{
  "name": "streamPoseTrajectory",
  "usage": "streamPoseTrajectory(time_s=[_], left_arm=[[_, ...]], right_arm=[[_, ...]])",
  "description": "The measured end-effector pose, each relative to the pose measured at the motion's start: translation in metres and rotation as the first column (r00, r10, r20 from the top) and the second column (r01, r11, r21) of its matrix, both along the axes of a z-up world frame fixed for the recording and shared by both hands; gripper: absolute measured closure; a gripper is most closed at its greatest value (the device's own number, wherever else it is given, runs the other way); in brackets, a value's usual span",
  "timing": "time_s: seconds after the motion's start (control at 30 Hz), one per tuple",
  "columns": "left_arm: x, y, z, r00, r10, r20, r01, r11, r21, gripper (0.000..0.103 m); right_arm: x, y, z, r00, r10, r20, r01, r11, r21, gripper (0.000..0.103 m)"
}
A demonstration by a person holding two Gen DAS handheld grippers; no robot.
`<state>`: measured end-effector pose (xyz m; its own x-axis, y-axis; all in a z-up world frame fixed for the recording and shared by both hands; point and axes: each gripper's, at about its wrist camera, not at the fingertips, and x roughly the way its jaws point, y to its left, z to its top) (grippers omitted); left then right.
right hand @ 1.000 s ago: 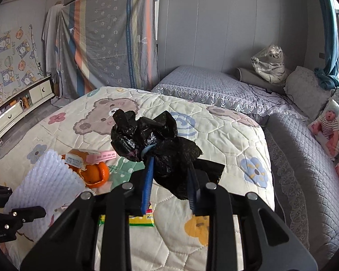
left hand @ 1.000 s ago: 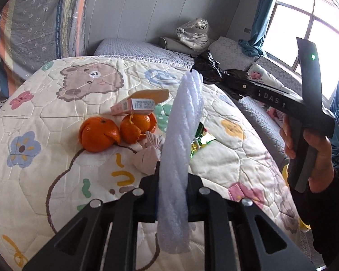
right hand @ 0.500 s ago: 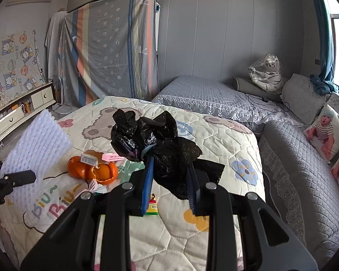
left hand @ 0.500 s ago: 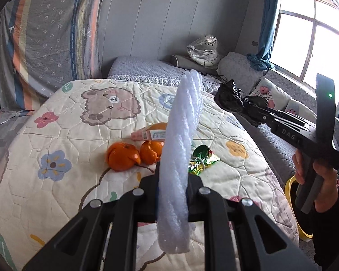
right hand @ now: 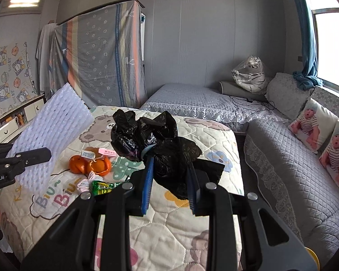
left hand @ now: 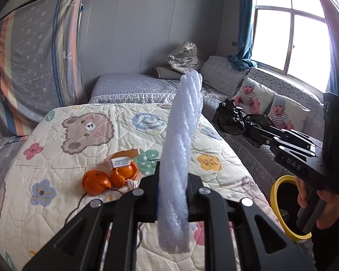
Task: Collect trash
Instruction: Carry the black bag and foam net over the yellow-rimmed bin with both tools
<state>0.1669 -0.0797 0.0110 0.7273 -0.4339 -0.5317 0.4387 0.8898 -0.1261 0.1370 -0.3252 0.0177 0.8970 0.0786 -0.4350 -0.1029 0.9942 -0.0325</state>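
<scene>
My left gripper (left hand: 172,194) is shut on a white foam net sleeve (left hand: 180,153), held upright above the bed; the sleeve also shows in the right wrist view (right hand: 49,135). My right gripper (right hand: 169,180) is shut on a crumpled black plastic bag (right hand: 156,144), seen in the left wrist view (left hand: 235,119) out to the right of the bed. On the cartoon quilt (left hand: 63,158) lie orange peels (left hand: 108,178), a small carton (left hand: 122,161), a pink tissue (right hand: 88,181) and a green wrapper (right hand: 102,187). A yellow-rimmed bin (left hand: 282,205) stands on the floor under the right gripper.
A grey quilted sofa (right hand: 289,164) with baby-print pillows (right hand: 314,126) runs along the right of the bed. A second grey bed (right hand: 198,103) lies behind. A striped cloth (right hand: 101,61) hangs at the back left.
Both grippers have risen and pulled back from the bed with their loads. The trash on the quilt looks smaller and the yellow bin has come into the left wrist view.
</scene>
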Motion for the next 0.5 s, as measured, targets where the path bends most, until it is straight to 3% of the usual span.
streamPoseTrajectory(time_s=[0.5], left_arm=[[-0.017,-0.095,0.002,0.979,-0.202,0.005,0.202,0.979,0.013,0.090]], right_arm=[[-0.072,-0.072,-0.002,0.975,-0.218,0.034,0.219,0.976,-0.017,0.078]])
